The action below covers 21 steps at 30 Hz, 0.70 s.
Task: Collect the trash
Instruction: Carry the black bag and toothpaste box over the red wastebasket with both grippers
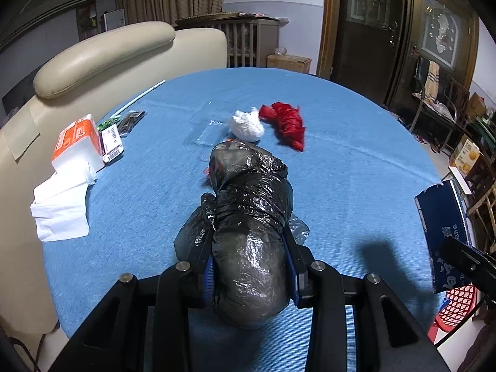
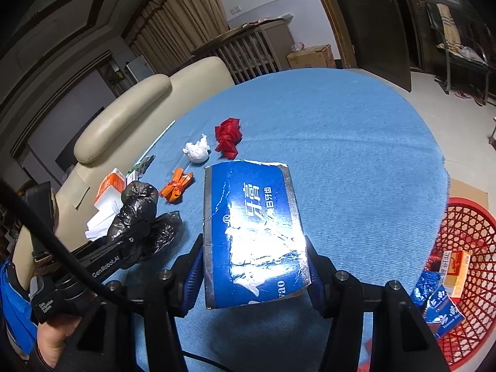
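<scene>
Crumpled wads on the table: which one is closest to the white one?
The red wad, right beside the white wad. The orange wad lies farther off.

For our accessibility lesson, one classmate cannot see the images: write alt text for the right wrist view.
The right gripper clamps a flattened blue toothpaste box above a blue tablecloth. At left, the left gripper holds a crumpled black plastic bag; orange, white and red wrappers lie beyond. A red basket holding boxes sits at right.
</scene>
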Motion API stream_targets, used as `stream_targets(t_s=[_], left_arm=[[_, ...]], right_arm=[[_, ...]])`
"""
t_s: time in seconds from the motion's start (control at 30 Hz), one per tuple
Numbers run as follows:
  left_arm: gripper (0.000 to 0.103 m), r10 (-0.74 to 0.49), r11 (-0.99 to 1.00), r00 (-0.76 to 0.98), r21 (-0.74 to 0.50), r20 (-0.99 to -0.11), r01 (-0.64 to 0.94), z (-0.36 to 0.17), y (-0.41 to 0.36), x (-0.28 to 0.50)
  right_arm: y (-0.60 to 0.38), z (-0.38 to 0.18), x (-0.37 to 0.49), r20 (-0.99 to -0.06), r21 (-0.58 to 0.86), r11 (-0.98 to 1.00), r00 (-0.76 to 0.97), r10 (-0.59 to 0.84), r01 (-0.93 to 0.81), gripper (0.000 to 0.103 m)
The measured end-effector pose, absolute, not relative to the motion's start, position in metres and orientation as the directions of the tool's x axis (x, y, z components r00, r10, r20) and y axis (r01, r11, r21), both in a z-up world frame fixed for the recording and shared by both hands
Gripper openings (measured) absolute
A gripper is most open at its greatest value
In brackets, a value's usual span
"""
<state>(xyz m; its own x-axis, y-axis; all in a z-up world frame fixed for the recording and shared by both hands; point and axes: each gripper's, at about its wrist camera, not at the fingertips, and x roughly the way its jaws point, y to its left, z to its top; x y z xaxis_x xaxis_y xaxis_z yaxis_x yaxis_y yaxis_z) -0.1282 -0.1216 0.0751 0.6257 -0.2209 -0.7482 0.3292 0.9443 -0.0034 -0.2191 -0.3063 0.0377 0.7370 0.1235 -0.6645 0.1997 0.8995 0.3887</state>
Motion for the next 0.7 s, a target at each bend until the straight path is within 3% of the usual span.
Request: stream_targets(t_s=[0.7], left_arm=[[0.039, -0.377, 0.857, 0.578, -0.035, -0.724, 0.515, 0.096, -0.173, -0.171]], right_arm=[[-0.347, 0.038, -0.280, -0.674, 0.374, 0.862, 0.738, 0.000, 0.342, 0.060]])
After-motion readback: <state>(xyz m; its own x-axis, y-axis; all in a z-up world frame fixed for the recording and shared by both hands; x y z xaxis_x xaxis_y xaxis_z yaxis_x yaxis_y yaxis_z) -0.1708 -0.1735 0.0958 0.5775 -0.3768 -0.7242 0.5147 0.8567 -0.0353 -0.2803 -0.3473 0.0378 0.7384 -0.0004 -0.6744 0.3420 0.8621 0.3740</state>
